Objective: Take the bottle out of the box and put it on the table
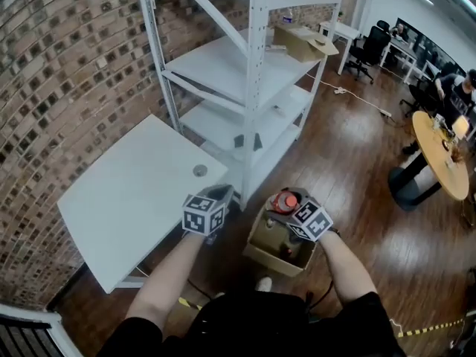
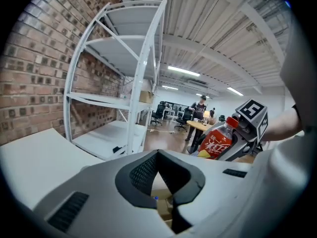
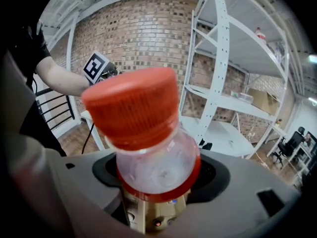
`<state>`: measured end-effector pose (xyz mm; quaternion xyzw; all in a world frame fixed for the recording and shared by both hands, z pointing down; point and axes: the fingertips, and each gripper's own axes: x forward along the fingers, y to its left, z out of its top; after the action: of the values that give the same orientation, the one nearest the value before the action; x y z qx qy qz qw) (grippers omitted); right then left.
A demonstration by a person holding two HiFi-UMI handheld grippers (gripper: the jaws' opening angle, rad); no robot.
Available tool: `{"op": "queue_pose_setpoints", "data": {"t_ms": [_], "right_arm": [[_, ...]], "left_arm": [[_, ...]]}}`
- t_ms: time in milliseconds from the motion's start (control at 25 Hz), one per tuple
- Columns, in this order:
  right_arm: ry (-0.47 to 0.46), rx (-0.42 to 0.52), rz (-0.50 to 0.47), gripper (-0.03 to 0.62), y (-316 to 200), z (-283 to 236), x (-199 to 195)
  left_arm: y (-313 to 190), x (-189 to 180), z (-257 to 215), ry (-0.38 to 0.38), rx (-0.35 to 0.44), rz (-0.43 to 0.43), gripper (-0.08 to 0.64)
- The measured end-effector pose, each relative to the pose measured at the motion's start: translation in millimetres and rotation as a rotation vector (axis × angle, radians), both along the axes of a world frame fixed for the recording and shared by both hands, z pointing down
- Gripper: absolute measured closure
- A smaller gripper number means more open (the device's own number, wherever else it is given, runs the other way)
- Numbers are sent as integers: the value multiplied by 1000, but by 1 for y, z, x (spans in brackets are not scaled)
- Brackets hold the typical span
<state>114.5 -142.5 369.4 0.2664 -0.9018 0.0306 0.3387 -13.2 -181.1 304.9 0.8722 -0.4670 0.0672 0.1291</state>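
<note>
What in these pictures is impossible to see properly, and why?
- Head view: inside of the box, covered by the right gripper and its bottle.
- Right gripper view: the bottle's lower body, behind its own cap and the jaws.
- Left gripper view: the box, mostly behind the shut left gripper.

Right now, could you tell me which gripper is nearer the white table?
Left. The left gripper is shut beside the table edge; the right gripper holds the bottle over the box.
</note>
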Motion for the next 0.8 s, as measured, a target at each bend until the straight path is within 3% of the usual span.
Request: {"op": "queue_pose_setpoints", "data": {"t_ms": [360,600,800], "right_arm": [[-124,49,-152,252,-9,-60,-145],[-103,46,-326,252,9,-55,-260],[-118,15,-444,252,6,-49,-345]], "left_arm": [[40,-166,-40,7,90,-260,558],[93,-288,-30,-2,73,-485,558],[120,-367,-31,-39,95,-692,558]]}}
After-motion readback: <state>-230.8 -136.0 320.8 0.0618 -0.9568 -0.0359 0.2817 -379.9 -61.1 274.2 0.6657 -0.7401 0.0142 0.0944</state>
